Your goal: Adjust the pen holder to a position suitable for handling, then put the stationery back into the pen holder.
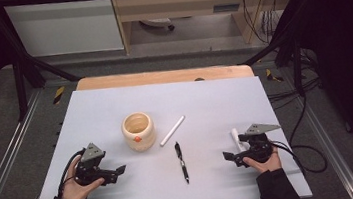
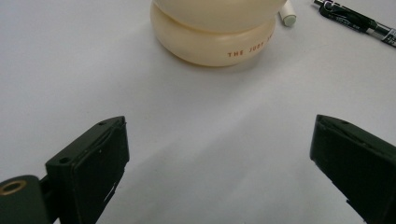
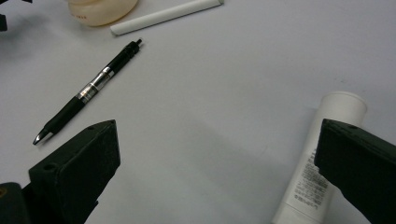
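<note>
Nothing was picked yet: both grippers, left (image 1: 117, 172) and right (image 1: 229, 156), gaped wide and empty, pen (image 1: 181, 162), white stick (image 1: 172, 130) and tube (image 3: 317, 161) lay loose at the cup's (image 1: 138, 130) four o'clock.

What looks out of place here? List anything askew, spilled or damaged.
Nothing stands out. The cream pot stands upright; the black pen, the white stick and the white tube lie loose on the table, nothing spilled or visibly damaged.

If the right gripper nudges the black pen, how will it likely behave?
The black pen lies flat on the smooth table, so it probably rolls or slides sideways. It looks slim, stiff and likely light. Its rubbery-looking grip section may give the open right gripper purchase.
</note>
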A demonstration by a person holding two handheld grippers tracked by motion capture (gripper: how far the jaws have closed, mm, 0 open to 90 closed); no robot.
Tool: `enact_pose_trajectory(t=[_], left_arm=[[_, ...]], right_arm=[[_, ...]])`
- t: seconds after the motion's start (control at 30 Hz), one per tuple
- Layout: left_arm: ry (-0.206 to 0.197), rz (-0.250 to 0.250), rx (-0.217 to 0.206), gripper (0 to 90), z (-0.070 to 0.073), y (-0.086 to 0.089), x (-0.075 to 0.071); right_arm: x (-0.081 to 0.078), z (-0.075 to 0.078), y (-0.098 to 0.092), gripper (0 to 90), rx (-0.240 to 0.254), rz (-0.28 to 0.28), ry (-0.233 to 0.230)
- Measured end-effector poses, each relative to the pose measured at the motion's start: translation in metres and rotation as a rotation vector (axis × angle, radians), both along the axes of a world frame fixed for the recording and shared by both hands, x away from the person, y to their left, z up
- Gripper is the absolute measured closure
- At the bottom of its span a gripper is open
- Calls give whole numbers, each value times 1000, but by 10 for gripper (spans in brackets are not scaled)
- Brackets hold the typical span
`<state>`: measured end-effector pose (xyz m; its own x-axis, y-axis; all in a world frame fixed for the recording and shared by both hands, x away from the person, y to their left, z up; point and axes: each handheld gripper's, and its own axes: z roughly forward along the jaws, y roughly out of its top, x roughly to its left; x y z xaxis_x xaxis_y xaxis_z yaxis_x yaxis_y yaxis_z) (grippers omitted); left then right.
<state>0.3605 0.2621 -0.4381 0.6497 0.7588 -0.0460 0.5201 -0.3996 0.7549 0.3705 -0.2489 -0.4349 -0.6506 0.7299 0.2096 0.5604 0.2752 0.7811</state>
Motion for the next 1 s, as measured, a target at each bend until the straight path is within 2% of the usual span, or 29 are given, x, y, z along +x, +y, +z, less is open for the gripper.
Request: enact_pose_trajectory(t=[0.33, 0.47, 0.63, 0.83, 1.0], left_arm=[[-1, 3, -9, 37, -5, 4, -1], [-4, 8, -22, 37, -5, 6, -2], [-6, 10, -34, 35, -5, 9, -3], [-2, 26, -42, 36, -7, 11, -1], [0, 30, -43, 35, -8, 12, -1]], right_arm=[[-1, 5, 23, 11, -24, 17, 16], [-3, 7, 37, 38, -40, 24, 27], [-7, 10, 57, 94, -47, 59, 34], [-14, 10, 81, 233, -55, 123, 13], [-21, 12, 100, 402, -51, 179, -6]])
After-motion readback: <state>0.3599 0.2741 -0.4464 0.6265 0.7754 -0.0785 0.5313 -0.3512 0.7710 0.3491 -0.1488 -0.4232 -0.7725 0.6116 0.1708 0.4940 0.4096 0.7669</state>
